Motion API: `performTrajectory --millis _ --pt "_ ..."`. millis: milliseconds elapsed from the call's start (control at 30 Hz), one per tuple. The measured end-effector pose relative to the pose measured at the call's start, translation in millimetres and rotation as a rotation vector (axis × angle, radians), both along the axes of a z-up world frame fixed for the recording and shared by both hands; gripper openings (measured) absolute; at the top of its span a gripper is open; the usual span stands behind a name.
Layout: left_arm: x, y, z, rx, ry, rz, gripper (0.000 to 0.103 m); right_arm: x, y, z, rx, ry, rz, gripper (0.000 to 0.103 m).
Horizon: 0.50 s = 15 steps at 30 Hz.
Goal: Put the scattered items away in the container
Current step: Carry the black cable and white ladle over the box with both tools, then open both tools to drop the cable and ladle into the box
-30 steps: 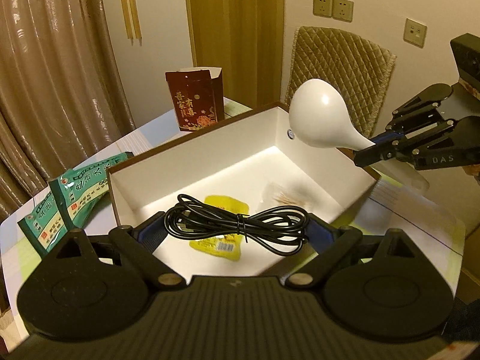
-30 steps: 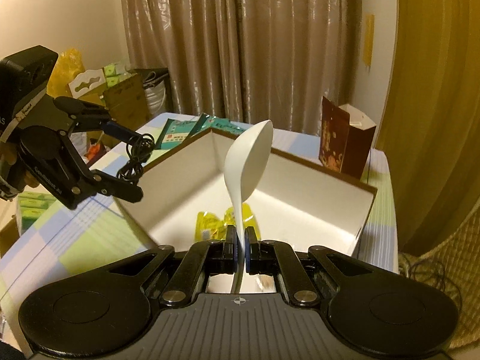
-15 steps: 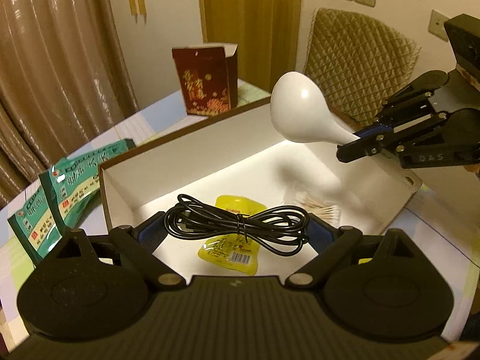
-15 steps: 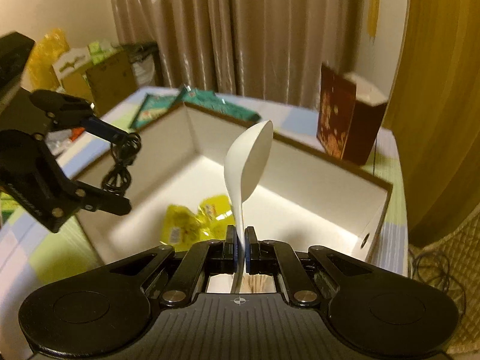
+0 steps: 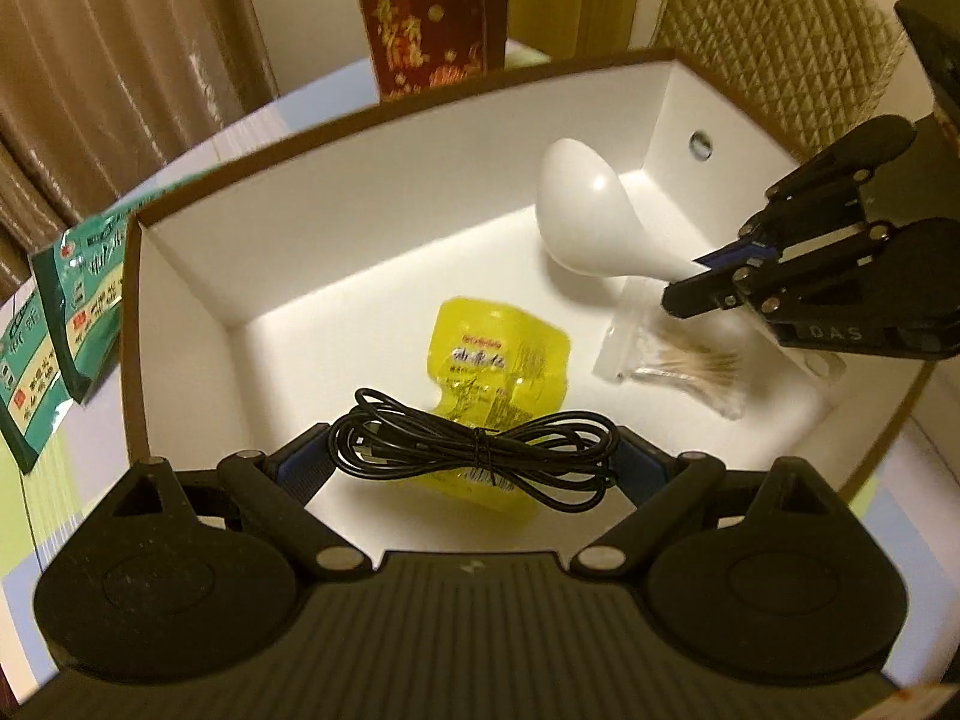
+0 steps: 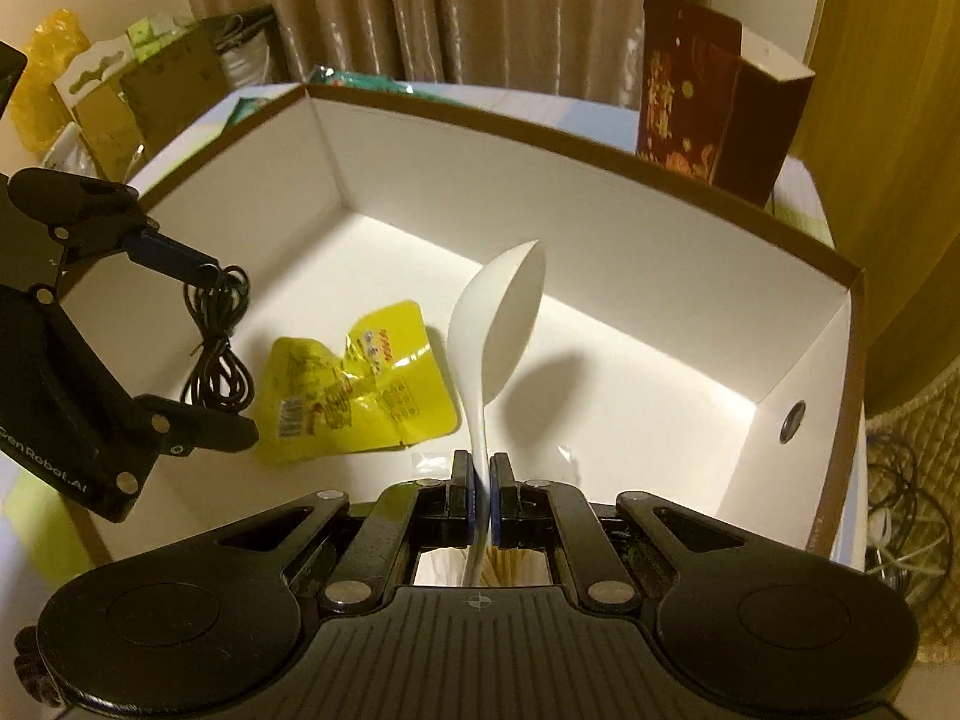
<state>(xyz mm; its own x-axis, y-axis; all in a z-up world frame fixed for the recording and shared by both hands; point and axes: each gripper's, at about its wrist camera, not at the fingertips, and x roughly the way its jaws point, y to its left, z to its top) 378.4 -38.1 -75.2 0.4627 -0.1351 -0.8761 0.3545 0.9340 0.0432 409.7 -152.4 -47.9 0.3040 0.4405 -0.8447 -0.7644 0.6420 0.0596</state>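
Two items ride above the box [image 5: 396,120]: left gripper [image 5: 474,456], jaws wide, clamps the coiled cable [image 5: 474,450] lower centre; right gripper [image 6: 480,480], jaws nearly shut, pinches the white spoon [image 6: 498,324]. Placement step; next, release both inside

Curtains [image 6: 480,0], quilted chair [image 5: 780,30]

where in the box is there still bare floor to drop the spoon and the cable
The box floor is bare along the far wall and toward the corner with the round hole, past the white spoon. The corner left of the yellow packet is also free. The near middle is crowded: packet, clear toothpick bag, cable above.
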Motion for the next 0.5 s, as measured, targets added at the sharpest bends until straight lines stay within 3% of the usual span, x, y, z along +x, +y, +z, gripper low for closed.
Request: performTrajectory --millis 300,367,433,500 --pt "1.4 -1.8 -2.2 0.011 -0.004 0.015 0.096 -6.4 6.9 0.7 -0.030 -0.029 0.018 0.003" --pt "1.2 -1.8 0.8 0.006 -0.018 0.019 0.099 -9.1 7.4 1.9 -0.034 -0.032 0.024 0.015" --pt "0.8 -1.6 3.3 -0.004 -0.026 0.020 0.099 -12.6 6.2 4.6 -0.030 -0.056 0.026 0.057" --pt "-0.4 -1.5 5.9 -0.012 -0.034 0.014 0.100 -17.3 3.9 9.4 -0.014 -0.092 0.026 0.071"
